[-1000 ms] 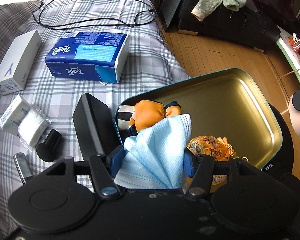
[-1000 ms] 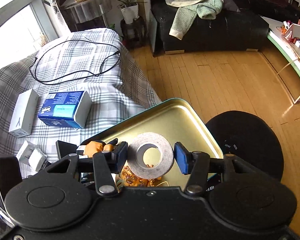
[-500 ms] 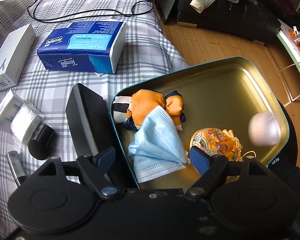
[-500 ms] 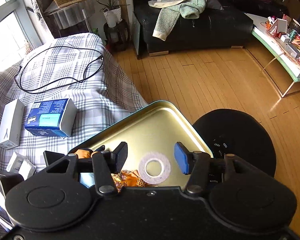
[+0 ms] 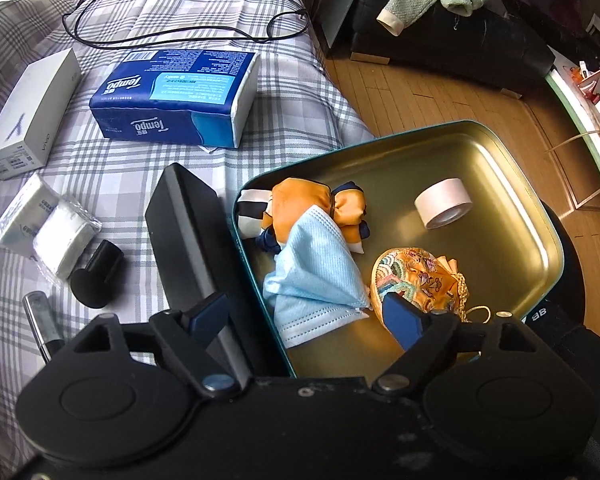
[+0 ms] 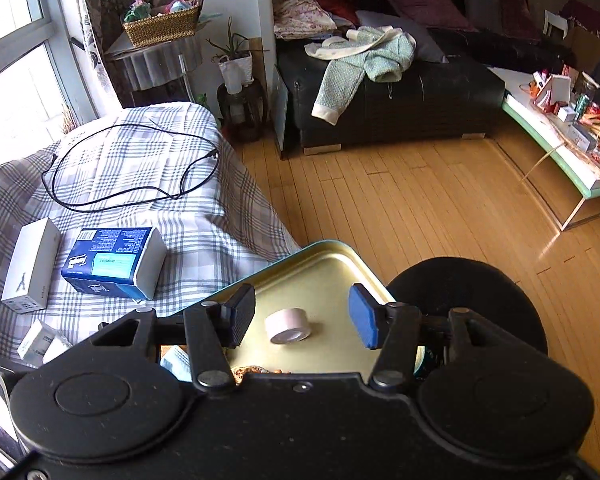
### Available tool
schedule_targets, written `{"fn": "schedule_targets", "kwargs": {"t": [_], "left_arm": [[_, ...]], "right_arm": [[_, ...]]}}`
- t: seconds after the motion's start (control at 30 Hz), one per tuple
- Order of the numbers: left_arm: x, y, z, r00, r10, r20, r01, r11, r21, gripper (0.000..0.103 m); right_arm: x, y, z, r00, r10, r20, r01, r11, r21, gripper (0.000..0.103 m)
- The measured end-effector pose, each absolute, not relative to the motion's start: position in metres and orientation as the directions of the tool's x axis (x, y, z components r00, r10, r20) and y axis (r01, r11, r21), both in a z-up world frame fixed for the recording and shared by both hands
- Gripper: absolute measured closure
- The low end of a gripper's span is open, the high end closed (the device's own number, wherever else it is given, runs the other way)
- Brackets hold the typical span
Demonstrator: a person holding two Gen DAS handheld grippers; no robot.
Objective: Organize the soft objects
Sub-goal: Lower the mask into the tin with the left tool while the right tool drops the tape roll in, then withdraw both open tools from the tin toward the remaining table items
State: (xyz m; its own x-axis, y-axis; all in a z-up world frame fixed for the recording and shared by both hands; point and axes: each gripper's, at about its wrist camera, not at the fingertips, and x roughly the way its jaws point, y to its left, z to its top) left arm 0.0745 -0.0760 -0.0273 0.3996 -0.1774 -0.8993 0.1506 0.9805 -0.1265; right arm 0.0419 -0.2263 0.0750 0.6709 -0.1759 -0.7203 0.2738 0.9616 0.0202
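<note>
A teal tin with a gold inside sits at the bed's edge. In it lie a light blue face mask, an orange and navy scarf bundle, an embroidered orange pouch and a white tape roll. My left gripper hangs over the tin's near corner. Its jaws are opening, and the mask lies loose below them, untouched by the pads. My right gripper is open above the tin, with the tape roll resting on the bottom beneath it.
On the plaid bedspread lie a blue Tempo tissue pack, a white box, small tissue packets, a black cap, a pen and a black cable. A black case leans against the tin. A round black stool stands below.
My left jaws opened and the mask dropped into the tin. My right jaws let go of the tape roll, which fell into the tin. The right view tilted upward.
</note>
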Motion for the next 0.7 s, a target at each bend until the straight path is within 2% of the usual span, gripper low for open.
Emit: {"fn": "schedule_targets", "kwargs": {"t": [0.33,0.47,0.57,0.7], "left_arm": [[0.055,-0.036,-0.004,0.458,-0.159,-0.874,0.108,0.987,-0.123,0.019],[0.050,-0.011,0.006,0.490,-0.142,-0.860,0.069,0.990,-0.124,0.019],[0.045,0.009,0.014,0.517,-0.122,-0.847,0.035,0.992,-0.122,0.018],[0.041,0.037,0.022,0.541,-0.108,-0.834,-0.016,0.990,-0.139,0.017]], "right_arm": [[0.013,-0.178,0.087,0.788,-0.219,-0.575,0.222,0.973,-0.066,0.051],[0.000,-0.159,0.084,0.808,-0.162,-0.566,0.185,0.983,-0.018,0.051],[-0.011,-0.145,0.084,0.824,-0.125,-0.552,0.168,0.985,0.027,0.041],[-0.026,-0.124,0.086,0.843,-0.085,-0.530,0.137,0.989,0.059,0.040]]}}
